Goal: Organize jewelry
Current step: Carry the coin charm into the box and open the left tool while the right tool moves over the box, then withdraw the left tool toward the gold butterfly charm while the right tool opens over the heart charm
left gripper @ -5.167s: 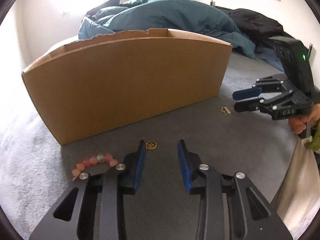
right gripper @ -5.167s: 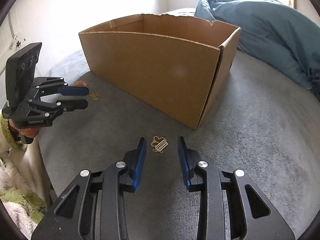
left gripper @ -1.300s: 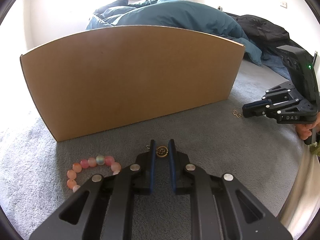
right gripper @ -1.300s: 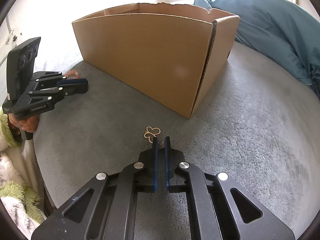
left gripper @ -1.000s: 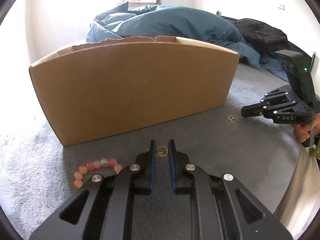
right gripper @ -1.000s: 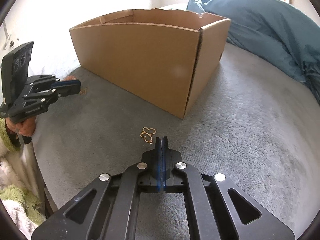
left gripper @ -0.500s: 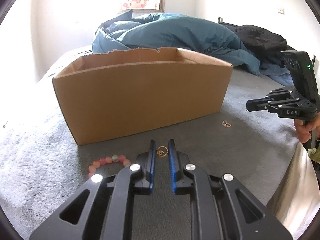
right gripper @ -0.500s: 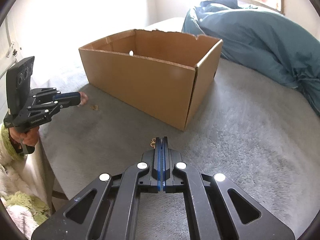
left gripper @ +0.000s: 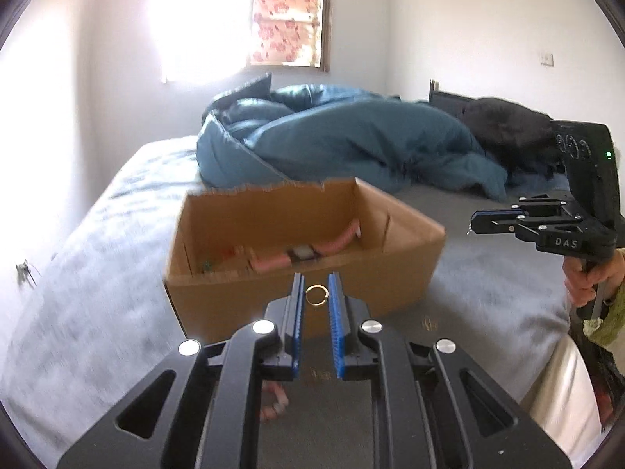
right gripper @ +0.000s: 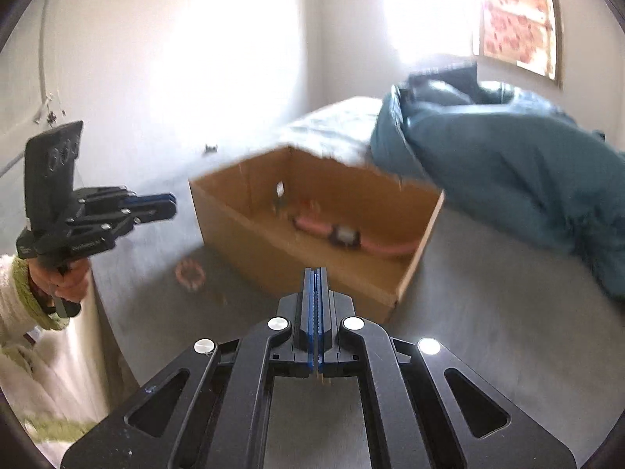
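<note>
My left gripper [left gripper: 315,293] is shut on a small gold ring [left gripper: 315,295] and holds it raised in front of the open cardboard box [left gripper: 297,297]. The box holds a pink watch [left gripper: 332,244] and other small items. My right gripper [right gripper: 315,277] is pressed shut; a small bit of jewelry hangs from its tip in the left wrist view [left gripper: 468,231]. It is raised near the box's right end. A pink bead bracelet [right gripper: 190,272] lies on the grey blanket left of the box. A small gold piece [left gripper: 428,324] lies on the blanket by the box.
A blue duvet [left gripper: 343,144] and a black garment [left gripper: 508,129] are piled on the bed behind the box. The bed's near edge [left gripper: 562,375] drops off at the right. White walls and a curtained window [left gripper: 287,25] stand behind.
Both grippers have risen well above the bed, so the inside of the box now shows. The left still holds the ring; the right stayed shut after closing at the gold butterfly piece.
</note>
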{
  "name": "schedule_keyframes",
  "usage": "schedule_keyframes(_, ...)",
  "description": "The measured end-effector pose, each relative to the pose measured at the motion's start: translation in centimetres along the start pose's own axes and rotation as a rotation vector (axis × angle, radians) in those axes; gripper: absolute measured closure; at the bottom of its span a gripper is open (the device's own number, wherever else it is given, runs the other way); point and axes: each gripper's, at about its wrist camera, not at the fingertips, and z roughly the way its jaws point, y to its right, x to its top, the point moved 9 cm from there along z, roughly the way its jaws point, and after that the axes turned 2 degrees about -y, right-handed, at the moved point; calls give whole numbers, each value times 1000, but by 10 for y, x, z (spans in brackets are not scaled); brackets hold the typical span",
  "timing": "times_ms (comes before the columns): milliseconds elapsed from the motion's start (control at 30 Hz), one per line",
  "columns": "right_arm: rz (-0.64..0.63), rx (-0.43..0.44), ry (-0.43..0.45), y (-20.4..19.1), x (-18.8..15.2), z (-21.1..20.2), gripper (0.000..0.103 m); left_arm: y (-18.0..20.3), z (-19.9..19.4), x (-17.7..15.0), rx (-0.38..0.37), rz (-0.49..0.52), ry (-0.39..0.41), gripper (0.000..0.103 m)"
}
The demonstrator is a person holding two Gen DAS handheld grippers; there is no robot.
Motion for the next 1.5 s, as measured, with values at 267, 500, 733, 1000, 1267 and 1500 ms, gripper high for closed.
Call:
schedule_keyframes(267, -15, 37, 42, 1, 48, 22, 103, -21, 37, 40, -13, -20, -40, 91)
schedule_keyframes(500, 23, 73, -42, 15, 46, 67, 103, -51, 89, 39, 31, -64, -138, 91)
schedule_keyframes(733, 60, 76, -130, 29, 30, 98, 100, -63, 120, 31, 46, -68, -206, 91)
schedule_keyframes(1000, 60, 71, -127, 33, 29, 101, 91, -65, 128, 22, 29, -96, -221, 72)
schedule_keyframes(1267, 56, 56, -106, 33, 32, 95, 75, -60, 121, 24, 22, -83, -195, 59)
schedule_keyframes(1500, 53, 40, -76, 32, 34, 81, 68, -60, 106, 27, 23, -104, -169, 58)
